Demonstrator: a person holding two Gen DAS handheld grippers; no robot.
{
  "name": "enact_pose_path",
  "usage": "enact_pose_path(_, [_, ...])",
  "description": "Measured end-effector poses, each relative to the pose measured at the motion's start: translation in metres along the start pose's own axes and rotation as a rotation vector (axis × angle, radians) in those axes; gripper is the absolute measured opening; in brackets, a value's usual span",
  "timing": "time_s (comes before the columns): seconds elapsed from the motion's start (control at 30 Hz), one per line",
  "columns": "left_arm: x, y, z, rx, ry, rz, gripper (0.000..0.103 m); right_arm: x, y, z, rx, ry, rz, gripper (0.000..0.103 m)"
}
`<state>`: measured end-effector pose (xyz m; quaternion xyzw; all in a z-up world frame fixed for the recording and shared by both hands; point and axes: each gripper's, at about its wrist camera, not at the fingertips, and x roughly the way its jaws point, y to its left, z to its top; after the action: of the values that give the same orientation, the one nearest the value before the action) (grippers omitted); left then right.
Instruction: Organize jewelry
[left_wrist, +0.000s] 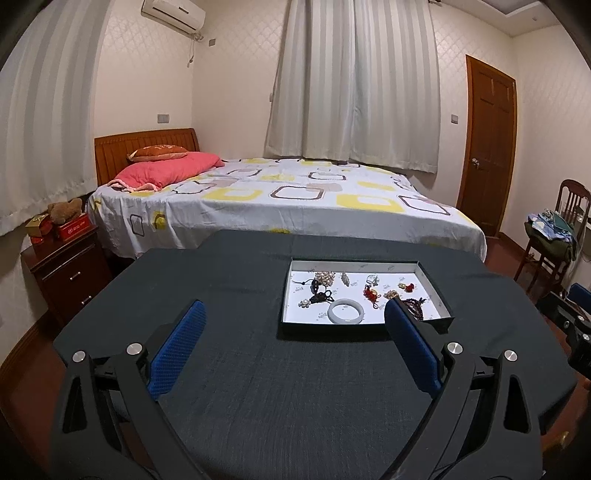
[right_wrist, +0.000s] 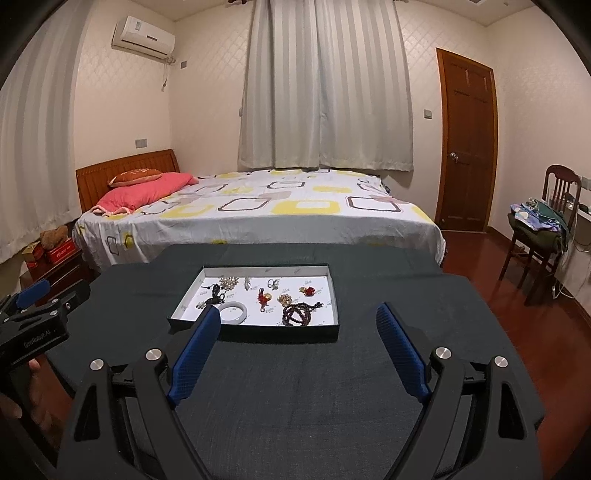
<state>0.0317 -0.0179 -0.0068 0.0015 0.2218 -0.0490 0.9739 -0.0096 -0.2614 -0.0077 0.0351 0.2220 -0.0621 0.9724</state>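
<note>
Left gripper (left_wrist: 293, 325) and right gripper (right_wrist: 297, 330), jaws spread and empty, poised over the table's (left_wrist: 258, 387) near edge for reaching. Beyond, toward its far edge, a shallow tray (right_wrist: 177, 318) keeps the jewelry (right_wrist: 298, 313) loosely gathered, white bangle (left_wrist: 345, 312) nearest.

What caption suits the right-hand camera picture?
Open right gripper above a dark table, facing a jewelry tray.
</note>
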Motion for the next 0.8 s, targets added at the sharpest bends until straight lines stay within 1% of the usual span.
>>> enact_pose_path(0.4, [-0.0037,-0.0033,-0.0019,0.008,-0.003,-0.009,0.095,-0.0044,0.0023,0.0000,-0.003,-0.015,-0.004,0.084])
enact_pose_path(0.8, [-0.0037,-0.0029,-0.0020,0.007,-0.003,-0.009,0.095,-0.0028,0.0036,-0.0011,-0.004,-0.013,-0.003,0.084])
